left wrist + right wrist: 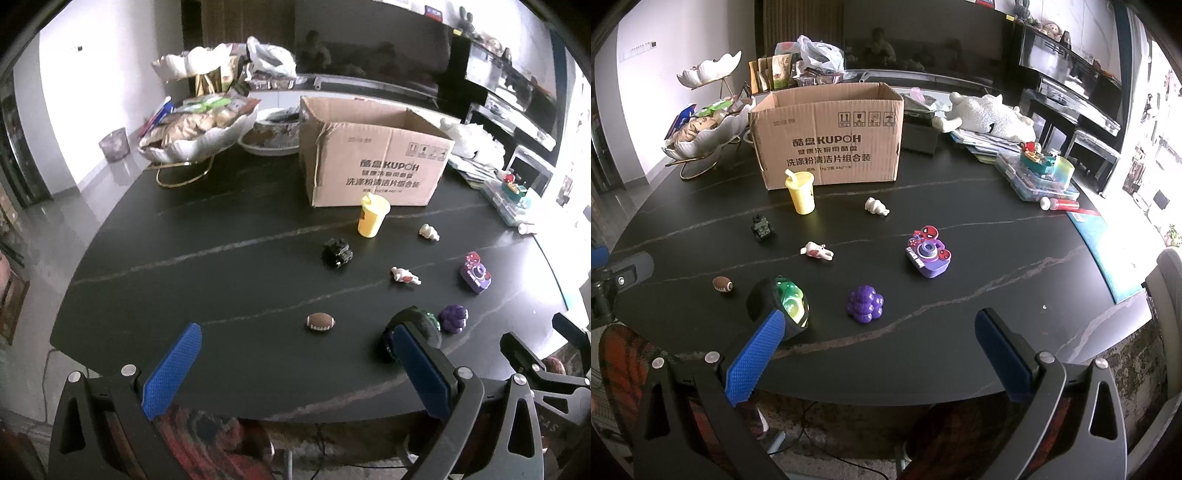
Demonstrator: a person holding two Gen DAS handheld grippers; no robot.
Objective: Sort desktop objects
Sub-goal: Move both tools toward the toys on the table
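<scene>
An open cardboard box (373, 162) (827, 136) stands at the back of the black table (221, 280) (997, 266). In front of it lie a yellow cup (372, 215) (800, 192), a black toy car (337, 253) (762, 228), two white figurines (428, 232) (405, 276) (876, 206) (817, 251), a purple toy camera (476, 273) (929, 253), a purple grape toy (453, 318) (866, 304), a small brown football (320, 322) (723, 284) and a black-and-green round toy (415, 328) (779, 306). My left gripper (291, 358) and right gripper (882, 343) hang open at the near edge, holding nothing.
White shell-shaped bowls of snacks (199, 129) (701, 129) stand at the back left. A white plush animal (990, 114), books and clear plastic cases with toys (1038, 173) (513, 195) fill the right side. Patterned chair seats (628, 362) sit below the near edge.
</scene>
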